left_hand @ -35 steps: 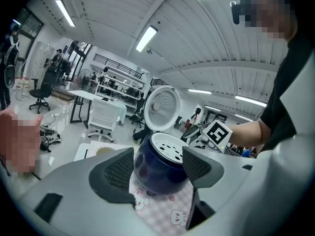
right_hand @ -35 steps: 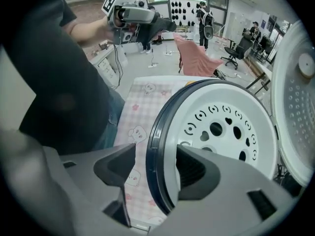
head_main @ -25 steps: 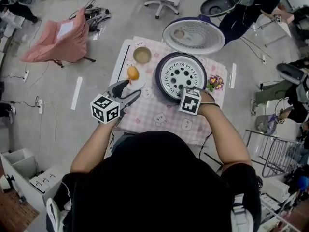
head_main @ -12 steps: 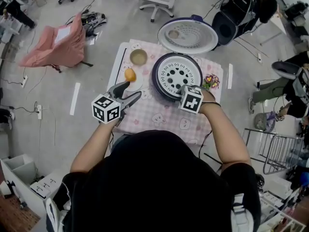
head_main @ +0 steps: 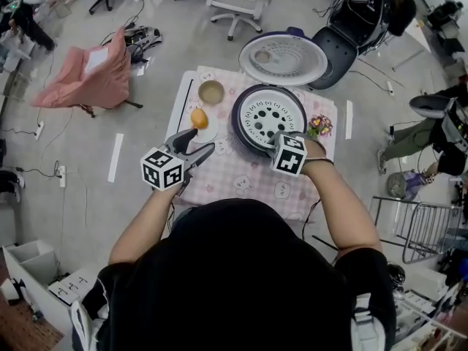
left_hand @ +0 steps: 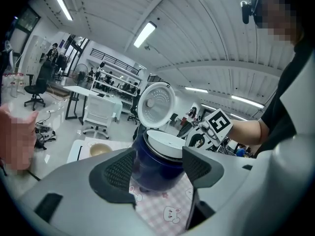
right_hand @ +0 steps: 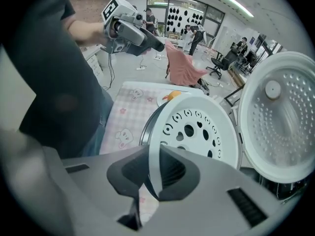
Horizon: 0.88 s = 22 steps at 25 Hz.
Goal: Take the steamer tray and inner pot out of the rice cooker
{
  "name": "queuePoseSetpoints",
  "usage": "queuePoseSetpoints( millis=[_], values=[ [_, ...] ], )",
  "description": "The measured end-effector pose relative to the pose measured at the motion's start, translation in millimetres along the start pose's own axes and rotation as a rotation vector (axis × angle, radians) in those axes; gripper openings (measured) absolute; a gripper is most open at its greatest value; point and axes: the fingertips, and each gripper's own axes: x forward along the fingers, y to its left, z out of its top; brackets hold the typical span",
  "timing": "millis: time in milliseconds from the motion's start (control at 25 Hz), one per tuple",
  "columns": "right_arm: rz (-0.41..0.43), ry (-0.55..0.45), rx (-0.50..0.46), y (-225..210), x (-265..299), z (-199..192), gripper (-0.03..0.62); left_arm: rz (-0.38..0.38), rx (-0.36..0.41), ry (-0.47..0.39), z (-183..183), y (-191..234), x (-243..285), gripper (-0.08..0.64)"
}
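Right gripper (right_hand: pixel 153 177) has just been closing and is now clamped on the near rim of the tray (head_main: pixel 272 114), at roughly the tray's 5 o'clock in the head view. In its own view the thin white edge sits right between the two pads, and both press on it. The tray (white, holes all over) sits in the mouth of the cooker (head_main: pixel 237 126), but tilted. The gripped side is lifted off the cooker's rim, with a dark ring showing beneath it. The pot is under the tray, so I can't really make it out.

Left gripper (head_main: pixel 201 140) is off at the cooker's 8 o'clock, hovering over the checked cloth (head_main: pixel 241 185). Its jaws are spread wide with nothing in them. Its own view looks between the pads at the cooker's blue body, which is well apart from them.

The lid (head_main: pixel 285 57) stands open at the cooker's 12 o'clock. There's an orange (head_main: pixel 199 117) at its 9 o'clock, a bowl (head_main: pixel 211 91) at 10 o'clock, and a small bunch of flowers (head_main: pixel 320 125) just beside it at 3 o'clock. Down on the floor, off the table's 10 o'clock, there's a chair (head_main: pixel 91 68) draped in pink fabric.
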Motion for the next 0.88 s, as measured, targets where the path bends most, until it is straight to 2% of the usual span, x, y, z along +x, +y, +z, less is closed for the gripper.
queuePoseSetpoints(
  millis=[120, 480, 880],
  values=[
    [-0.032, -0.028, 0.013, -1, -1, 5, 0.032, 0.002, 0.034, 0.008, 1, 0, -1, 0.327],
    [-0.136, -0.051, 0.014, 5, -20, 8, 0.032, -0.038, 0.049, 0.019, 0, -10, 2, 0.325],
    [-0.214, -0.033, 0.131, 6, -45, -26, 0.032, -0.116, 0.091, 0.056, -1, -29, 22, 0.325]
  ],
)
